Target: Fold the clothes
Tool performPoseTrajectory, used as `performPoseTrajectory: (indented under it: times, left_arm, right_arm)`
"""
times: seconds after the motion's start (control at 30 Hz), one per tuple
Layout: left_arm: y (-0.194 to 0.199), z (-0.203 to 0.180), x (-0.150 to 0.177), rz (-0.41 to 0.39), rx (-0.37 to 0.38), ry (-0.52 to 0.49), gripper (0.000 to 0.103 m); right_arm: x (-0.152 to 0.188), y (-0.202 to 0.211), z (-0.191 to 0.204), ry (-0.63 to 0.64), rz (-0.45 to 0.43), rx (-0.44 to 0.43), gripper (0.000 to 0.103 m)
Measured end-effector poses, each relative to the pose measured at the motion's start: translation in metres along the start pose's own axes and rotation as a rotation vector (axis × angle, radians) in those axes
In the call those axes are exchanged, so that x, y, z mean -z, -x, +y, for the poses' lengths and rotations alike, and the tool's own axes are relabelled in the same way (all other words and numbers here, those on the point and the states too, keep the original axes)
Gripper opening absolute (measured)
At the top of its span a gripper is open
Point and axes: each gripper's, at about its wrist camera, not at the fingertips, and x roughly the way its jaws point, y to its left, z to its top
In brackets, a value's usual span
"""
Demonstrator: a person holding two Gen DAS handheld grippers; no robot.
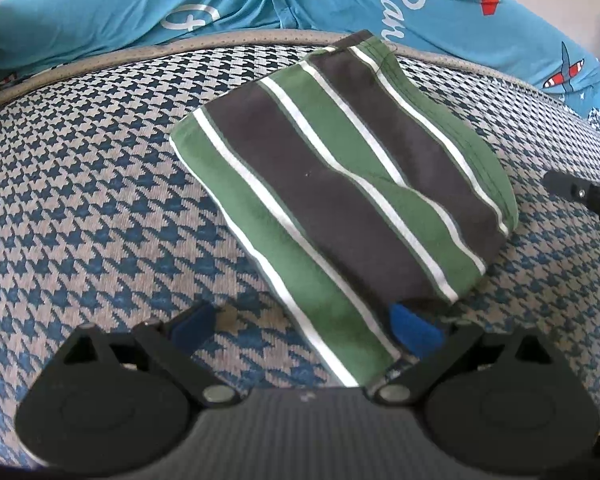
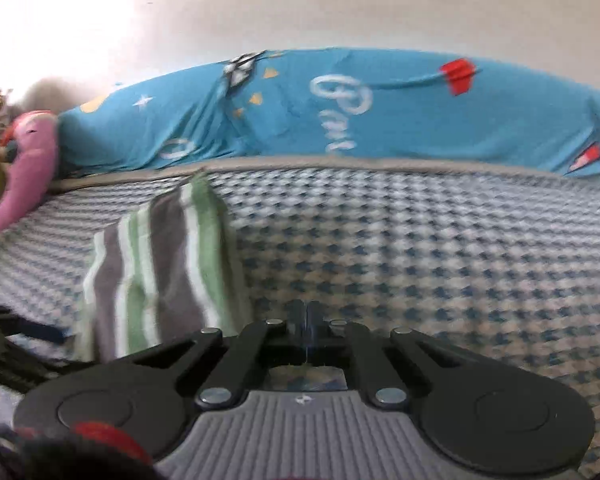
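A folded garment (image 1: pixel 340 184) with green, dark grey and white stripes lies flat on the houndstooth mat (image 1: pixel 80 184). My left gripper (image 1: pixel 304 326) is open, and the garment's near corner reaches in between its blue-padded fingers (image 1: pixel 416 330). In the right wrist view the same garment (image 2: pixel 160 272) sits to the left of my right gripper (image 2: pixel 308 316), which is shut with nothing between its fingers and hovers over bare mat (image 2: pixel 440 260). A black part of the right gripper (image 1: pixel 580 196) shows at the right edge of the left view.
A blue printed bedsheet (image 2: pixel 380 112) covers the bedding behind the mat's grey border (image 1: pixel 220 40). A pink plush toy (image 2: pixel 28 168) lies at the far left. A pale wall rises behind. The left gripper's frame (image 2: pixel 16 344) sits low at the left.
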Motion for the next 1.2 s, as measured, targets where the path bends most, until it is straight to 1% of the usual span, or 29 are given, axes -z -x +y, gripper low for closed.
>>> performPoseTrajectory:
  times: [0.07,0.1,0.13,0.17,0.27,0.33,0.47,0.5,0.57,0.63,0.67,0.77,0.83,0.9,1.03,1.1,1.2]
  left_arm:
    - [0.001,0.002,0.001,0.007,-0.002,-0.005,0.099]
    - [0.001,0.001,0.001,0.009,-0.006,-0.012,0.099]
    - [0.002,0.001,0.003,0.009,-0.011,-0.019,0.099]
    - [0.003,0.001,0.005,0.007,-0.015,-0.026,0.099]
    - [0.006,0.0,0.009,0.005,-0.019,-0.031,0.099]
    - [0.008,0.001,0.01,0.005,-0.016,-0.026,0.099]
    - [0.012,0.002,0.013,0.005,-0.016,-0.023,0.099]
    - [0.013,0.002,0.014,0.005,-0.017,-0.023,0.099]
    - [0.015,0.002,0.017,0.004,-0.017,-0.023,0.099]
    - [0.017,0.002,0.018,0.004,-0.016,-0.025,0.099]
    - [0.018,0.002,0.019,0.004,-0.016,-0.025,0.099]
    - [0.02,0.001,0.021,0.003,-0.018,-0.029,0.099]
    - [0.023,0.001,0.024,0.003,-0.019,-0.03,0.099]
    - [0.026,0.001,0.027,0.003,-0.02,-0.031,0.099]
    - [0.031,-0.002,0.033,0.002,-0.02,-0.029,0.099]
    - [0.034,-0.002,0.035,0.002,-0.019,-0.026,0.099]
    - [0.039,-0.001,0.038,0.0,-0.009,-0.012,0.099]
  right_arm:
    - [0.002,0.001,0.005,0.029,0.002,-0.057,0.006]
    - [0.003,0.0,0.01,0.057,0.009,-0.084,0.012]
    - [0.004,-0.001,0.016,0.085,0.018,-0.107,0.015]
    - [0.006,-0.003,0.022,0.117,0.039,-0.107,0.018]
    - [0.015,-0.012,0.033,0.187,0.084,-0.06,0.018]
    - [0.02,-0.015,0.036,0.214,0.088,-0.024,0.018]
    - [0.021,-0.02,0.035,0.212,0.088,-0.015,0.018]
    - [0.02,-0.02,0.035,0.21,0.089,-0.016,0.016]
    - [0.019,-0.019,0.034,0.208,0.086,-0.015,0.015]
    - [0.021,-0.016,0.032,0.205,0.079,-0.016,0.012]
    - [0.021,-0.015,0.032,0.212,0.075,-0.012,0.007]
    - [0.02,-0.016,0.033,0.248,0.064,0.036,0.006]
    - [0.021,-0.02,0.03,0.249,0.071,0.069,0.006]
    - [0.022,-0.022,0.025,0.217,0.079,0.065,0.006]
    - [0.021,-0.018,0.022,0.201,0.074,0.045,0.006]
    - [0.02,-0.014,0.021,0.211,0.063,0.047,0.006]
    - [0.018,-0.007,0.019,0.17,0.038,0.014,0.007]
